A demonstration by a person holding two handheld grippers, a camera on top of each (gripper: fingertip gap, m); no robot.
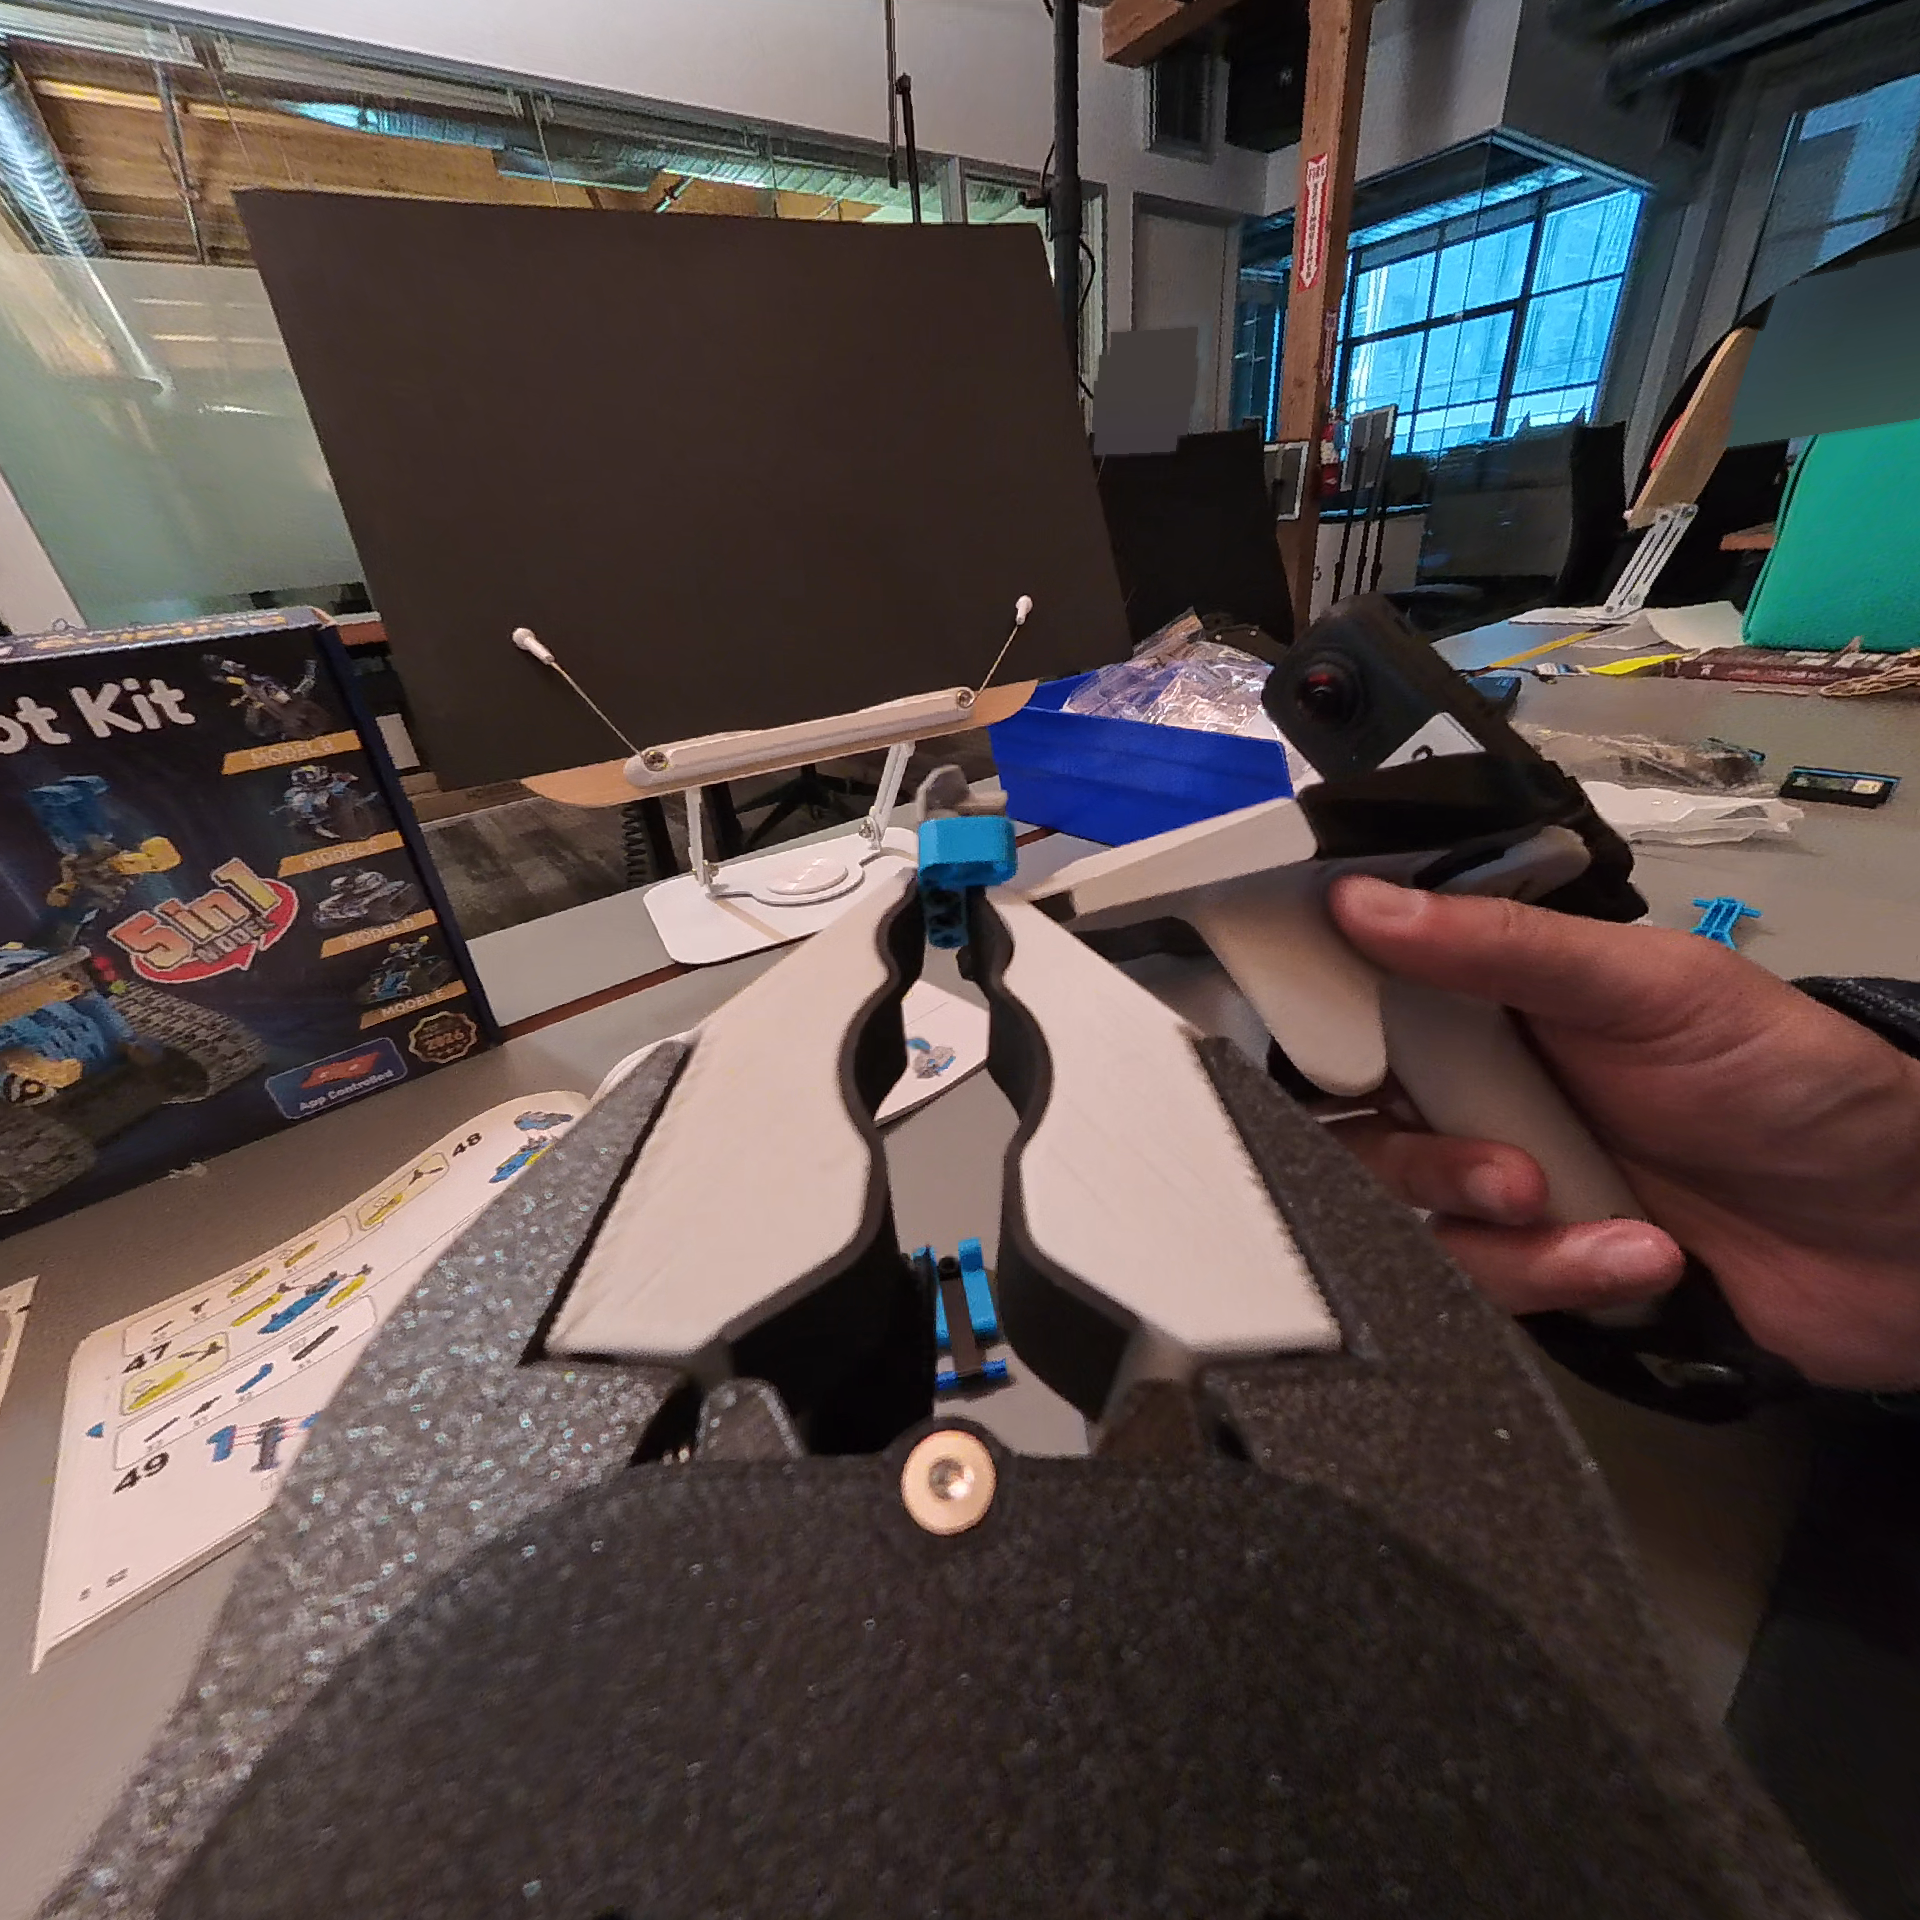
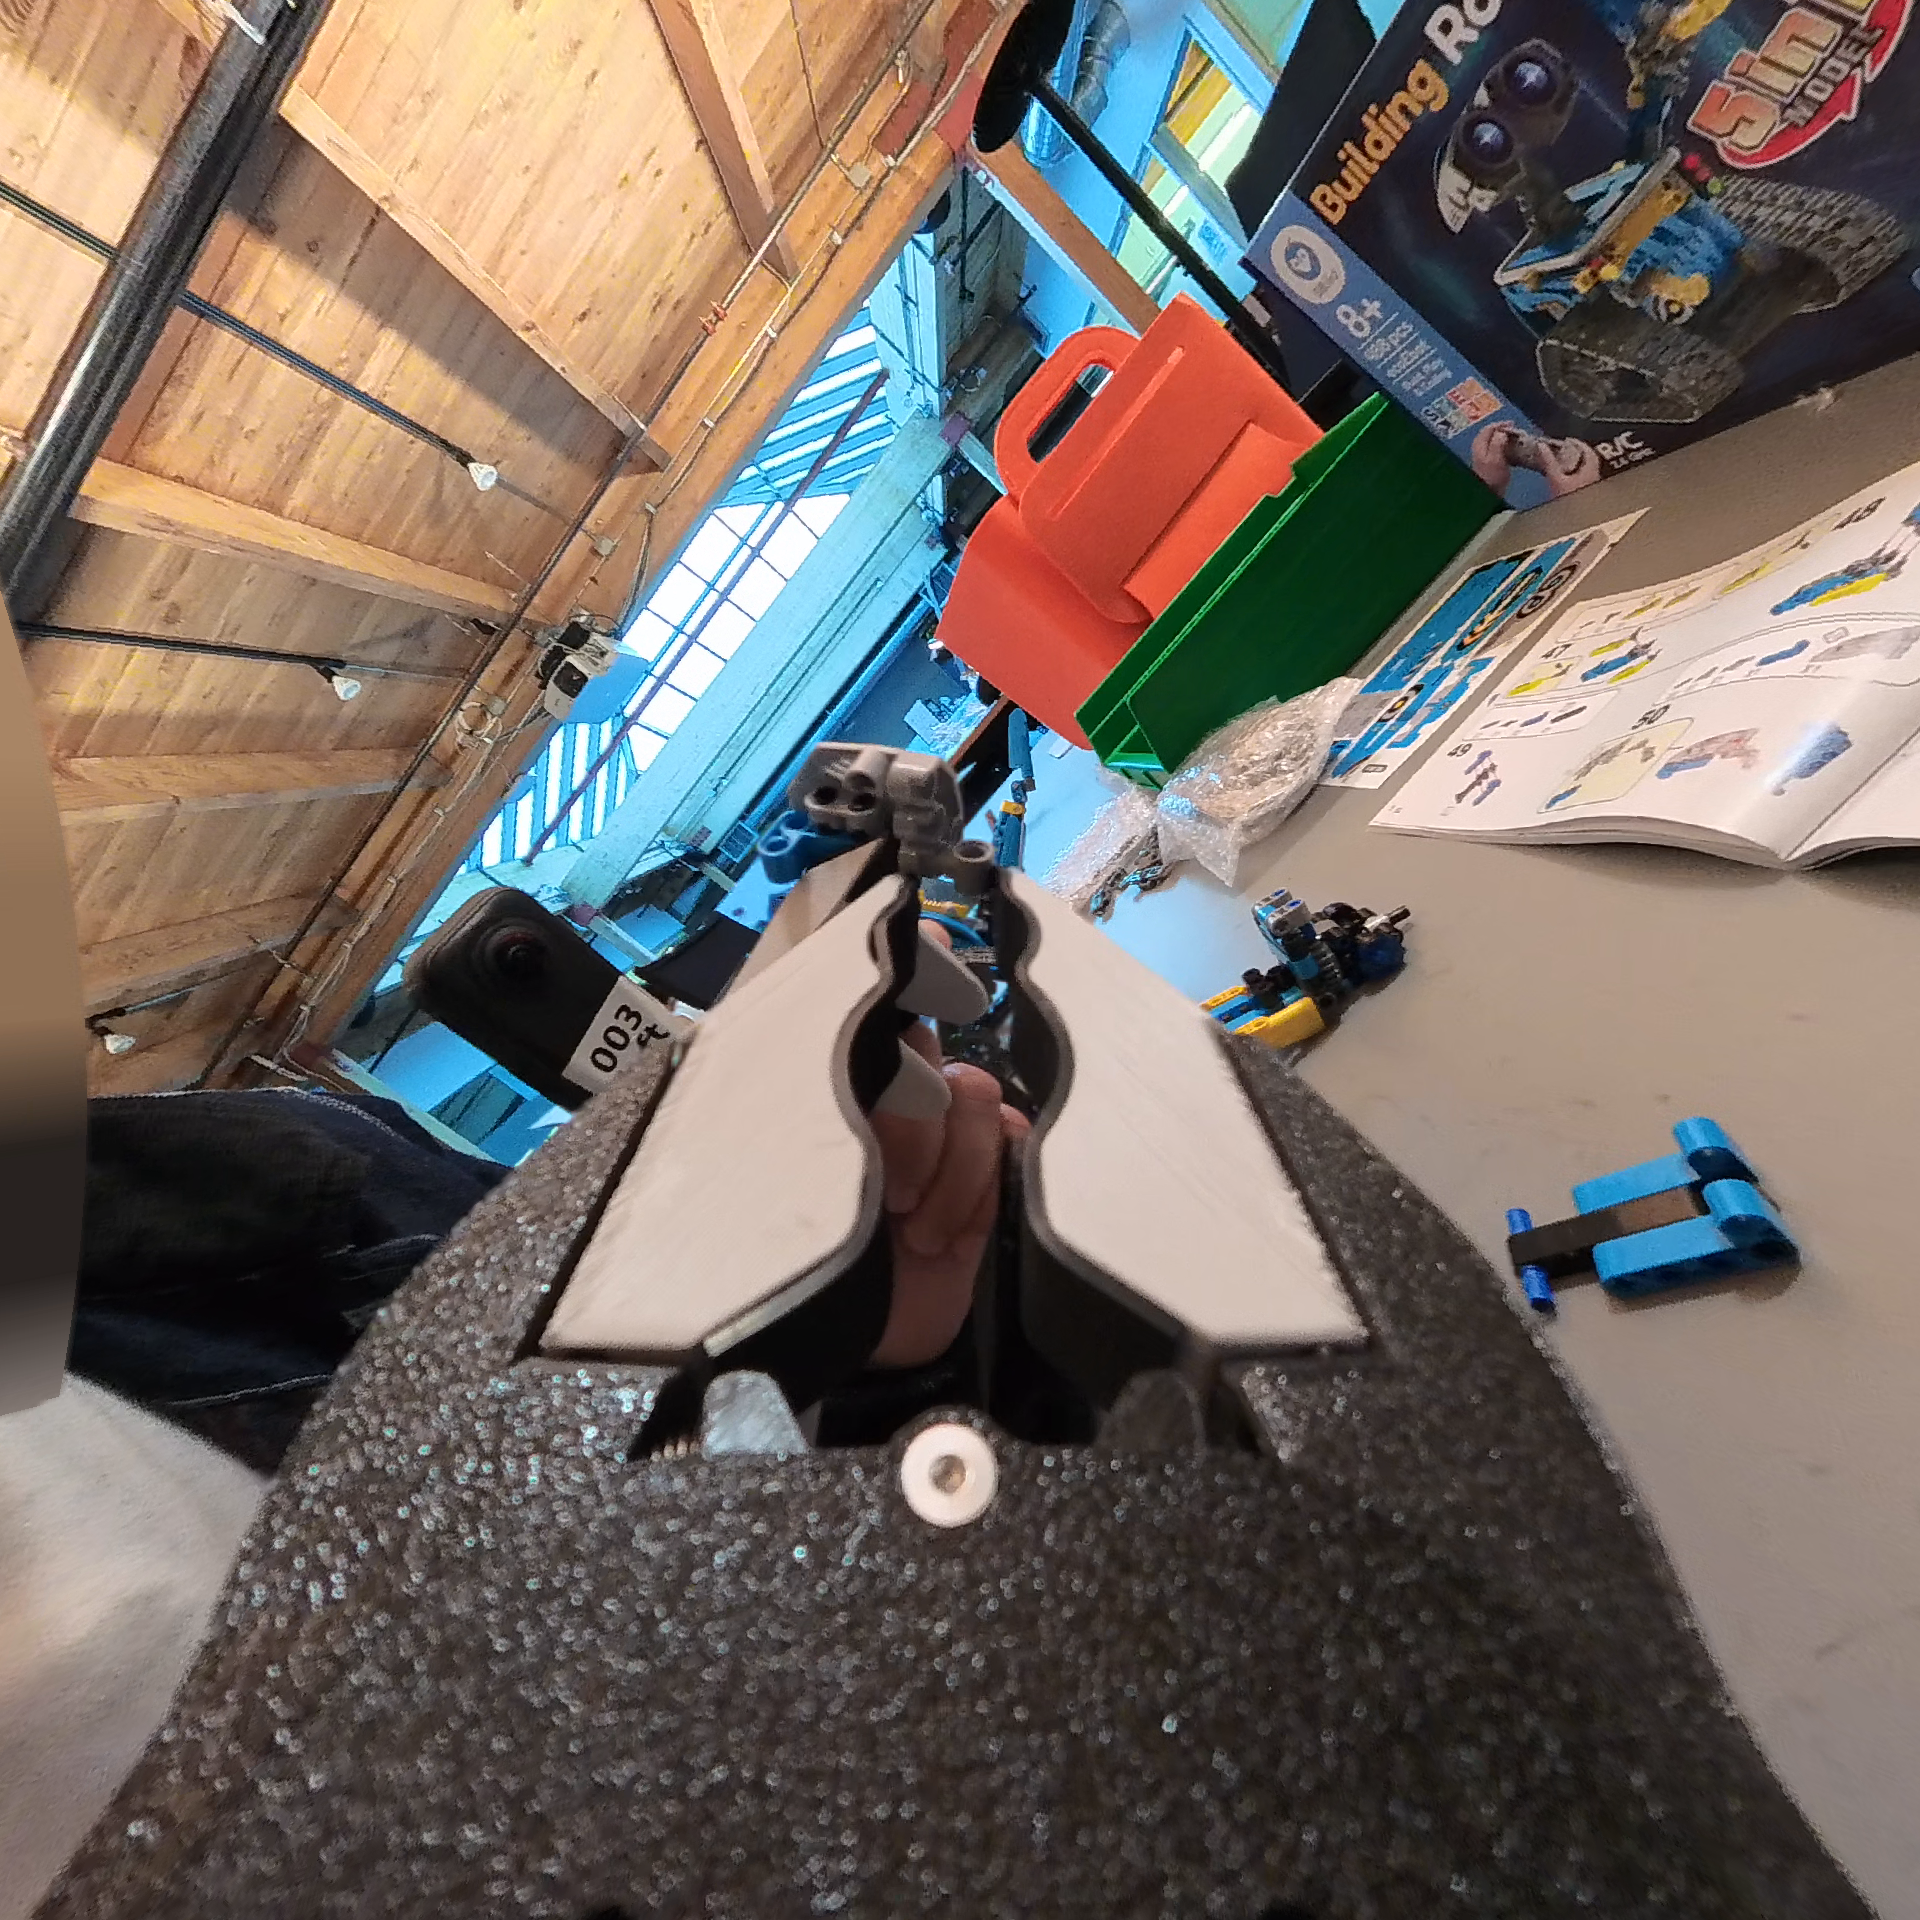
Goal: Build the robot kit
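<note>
**Blue and grey toy parts pinched at the fingertips**

Blue brick piece, with a dark holed beam under it, sits clamped at the tips of the left hand-held gripper; jaws nearly together on it. The piece is held up off the grey surface.

Right hand-held gripper is tilted sideways and grips a grey connector piece at its tips, jaws drawn in tight around it. In the left wrist view its white finger reaches in from the right, close beside the blue brick piece; whether the two parts touch is unclear. A hand holds that gripper's white handle.

Around the blue brick piece:
- Below it, on the surface, a small blue and black assembly.
- Left of it, an open instruction booklet and a dark toy kit box.
- Behind it, a black board on a white stand, and a blue bin to the right.

Right wrist view also shows a green bin and an orange case beside the box.
</note>
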